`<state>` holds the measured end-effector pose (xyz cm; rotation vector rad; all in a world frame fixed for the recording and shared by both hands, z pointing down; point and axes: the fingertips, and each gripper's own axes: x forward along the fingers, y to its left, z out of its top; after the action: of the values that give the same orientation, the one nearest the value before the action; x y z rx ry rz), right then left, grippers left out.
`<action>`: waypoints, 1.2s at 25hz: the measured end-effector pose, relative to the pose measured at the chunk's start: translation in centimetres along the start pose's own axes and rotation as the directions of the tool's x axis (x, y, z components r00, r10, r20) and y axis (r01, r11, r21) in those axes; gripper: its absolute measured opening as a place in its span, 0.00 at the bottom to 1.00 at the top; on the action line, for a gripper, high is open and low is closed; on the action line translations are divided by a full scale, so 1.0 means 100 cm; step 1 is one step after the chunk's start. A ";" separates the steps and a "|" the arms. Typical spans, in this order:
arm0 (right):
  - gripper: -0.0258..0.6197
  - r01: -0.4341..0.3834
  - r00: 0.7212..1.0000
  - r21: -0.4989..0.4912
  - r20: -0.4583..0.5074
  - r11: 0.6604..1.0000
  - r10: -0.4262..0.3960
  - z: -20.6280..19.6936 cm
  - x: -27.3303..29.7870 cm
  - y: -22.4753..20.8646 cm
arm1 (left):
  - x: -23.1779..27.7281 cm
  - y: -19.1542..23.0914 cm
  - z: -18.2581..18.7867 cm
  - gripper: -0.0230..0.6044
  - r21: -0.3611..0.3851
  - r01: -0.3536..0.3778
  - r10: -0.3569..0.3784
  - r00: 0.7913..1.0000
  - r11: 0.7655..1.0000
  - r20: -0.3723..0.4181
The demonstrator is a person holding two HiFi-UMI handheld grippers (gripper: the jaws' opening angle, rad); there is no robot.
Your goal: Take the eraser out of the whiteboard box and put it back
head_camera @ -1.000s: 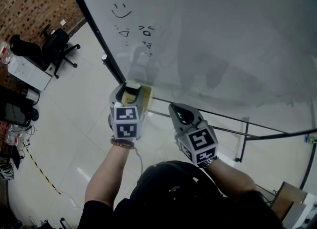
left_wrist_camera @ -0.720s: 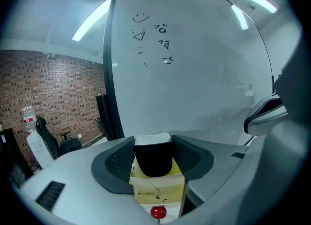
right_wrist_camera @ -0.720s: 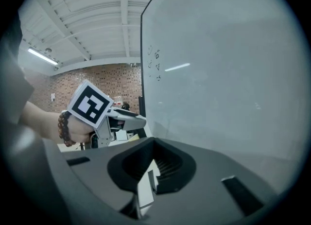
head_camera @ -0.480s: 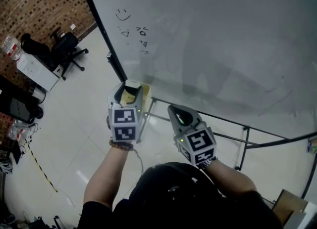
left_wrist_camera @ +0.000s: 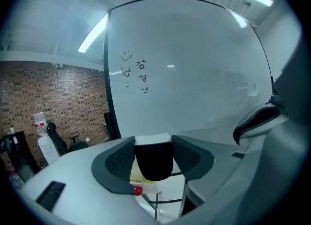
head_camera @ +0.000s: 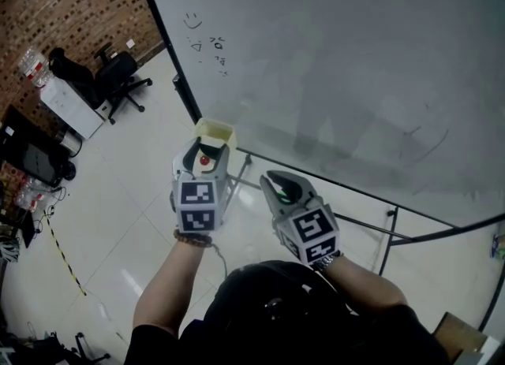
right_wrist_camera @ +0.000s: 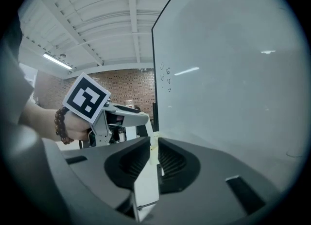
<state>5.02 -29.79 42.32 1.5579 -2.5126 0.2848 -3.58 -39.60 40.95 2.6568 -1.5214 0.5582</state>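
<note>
My left gripper (head_camera: 205, 149) (left_wrist_camera: 153, 144) is shut on the eraser (left_wrist_camera: 153, 163), a dark block with a white top that fills the space between both pads. It hangs just short of the pale yellow whiteboard box (head_camera: 215, 130) (left_wrist_camera: 138, 176), which is fixed at the whiteboard's lower left corner. In the head view the jaws hide the eraser. To its right, level with it, my right gripper (head_camera: 273, 180) (right_wrist_camera: 154, 147) has its jaws opening, a narrow gap between them and nothing in it.
The whiteboard (head_camera: 355, 56) with small scribbles (head_camera: 205, 40) stands straight ahead on a metal stand (head_camera: 347, 191). Pale tiled floor (head_camera: 118, 198) lies below. An office chair (head_camera: 118, 72), a white cabinet (head_camera: 71, 107) and a brick wall (head_camera: 63, 9) are at the far left.
Both grippers have drawn back from the whiteboard and risen. The left gripper's tips, earlier at the box, now stand clear of it.
</note>
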 end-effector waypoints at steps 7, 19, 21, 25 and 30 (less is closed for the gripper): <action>0.17 -0.062 0.998 -0.023 -0.006 0.998 0.061 -0.011 -0.036 0.014 | -0.038 -0.034 -0.008 0.41 -0.027 -0.023 0.023 1.000 0.999 -0.002; 0.30 -0.176 0.984 -0.057 -0.046 0.983 0.173 -0.036 -0.102 0.038 | -0.110 -0.105 -0.019 0.41 -0.070 -0.041 0.040 0.999 0.997 -0.004; 0.31 -0.193 0.980 -0.061 -0.054 0.979 0.190 -0.041 -0.110 0.042 | -0.122 -0.114 -0.022 0.41 -0.082 -0.043 0.043 0.999 0.996 -0.006; 0.36 -0.231 0.972 -0.066 -0.066 0.971 0.227 -0.049 -0.122 0.053 | -0.145 -0.127 -0.026 0.41 -0.106 -0.041 0.041 0.999 0.994 -0.006; 0.41 -0.289 0.956 -0.085 -0.077 0.953 0.283 -0.054 -0.129 0.077 | -0.174 -0.133 -0.027 0.41 -0.129 -0.038 0.038 0.999 0.991 0.001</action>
<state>4.04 -13.95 43.88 1.1294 -2.6558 0.2428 -1.14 -17.66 39.94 2.5395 -1.5551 0.4417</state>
